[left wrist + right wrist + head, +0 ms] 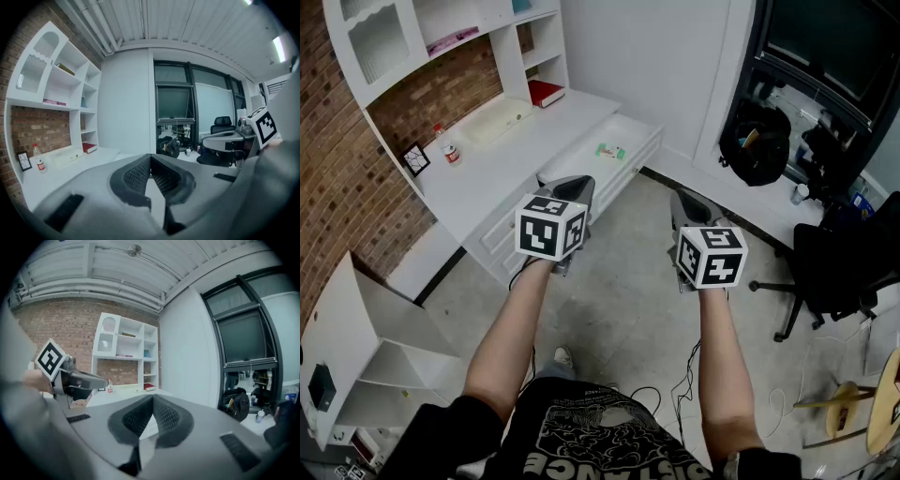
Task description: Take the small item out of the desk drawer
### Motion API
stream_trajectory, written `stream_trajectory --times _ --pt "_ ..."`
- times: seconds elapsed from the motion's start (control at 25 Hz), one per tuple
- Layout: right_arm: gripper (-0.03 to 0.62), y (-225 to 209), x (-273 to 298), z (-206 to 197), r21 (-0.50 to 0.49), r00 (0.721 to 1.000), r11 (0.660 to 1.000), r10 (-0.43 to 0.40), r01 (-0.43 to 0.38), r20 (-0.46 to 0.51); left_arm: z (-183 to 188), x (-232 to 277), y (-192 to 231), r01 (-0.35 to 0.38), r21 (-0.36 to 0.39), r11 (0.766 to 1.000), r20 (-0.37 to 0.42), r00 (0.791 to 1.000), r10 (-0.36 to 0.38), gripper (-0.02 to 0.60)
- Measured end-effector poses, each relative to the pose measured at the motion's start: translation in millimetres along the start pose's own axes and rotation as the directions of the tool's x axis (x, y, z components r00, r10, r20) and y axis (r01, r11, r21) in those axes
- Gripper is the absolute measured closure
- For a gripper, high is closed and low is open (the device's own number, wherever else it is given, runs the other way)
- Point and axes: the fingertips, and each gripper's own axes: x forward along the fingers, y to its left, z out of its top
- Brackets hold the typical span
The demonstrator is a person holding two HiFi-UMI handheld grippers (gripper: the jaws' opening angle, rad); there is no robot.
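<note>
The white desk point(502, 155) has its drawer point(630, 141) pulled open, and a small green item point(610, 151) lies inside it. Both grippers are held up over the floor in front of the desk, short of the drawer. My left gripper point(574, 186) points toward the drawer front with its jaws shut on nothing; in the left gripper view its pads point(140, 171) meet at the tip. My right gripper point(686, 199) hangs to the right of it, also shut and empty, with the pads point(164, 416) touching in the right gripper view.
On the desk top stand a bottle point(448, 145), a small picture frame point(415, 159) and a red book point(546, 92). A black office chair point(830, 267) and a dark backpack point(759, 141) are to the right. A low white shelf unit point(366, 361) sits at the lower left. Cables point(684, 384) trail on the floor.
</note>
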Motion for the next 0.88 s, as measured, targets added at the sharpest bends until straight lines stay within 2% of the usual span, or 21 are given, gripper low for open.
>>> stream_trajectory --times 0.36,0.56,0.88 --pt "0.588 2.9 6.4 -0.8 -0.010 1.000 1.000 0.004 -0.004 -0.002 -4.4 6.1 5.7 -0.006 0.037 0.999 -0.022 1.000 0.007 0.577" --pt "0.552 1.0 18.7 -8.2 -0.016 1.000 1.000 0.000 0.000 -0.027 -9.1 17.1 15.4 -0.001 0.027 1.000 -0.024 1.000 0.002 0.577" --pt "0.495 -6.1 69.6 -10.5 -0.016 0.999 1.000 0.003 -0.004 -0.042 -17.3 55.3 56.9 0.002 0.009 1.000 -0.032 1.000 -0.001 0.577"
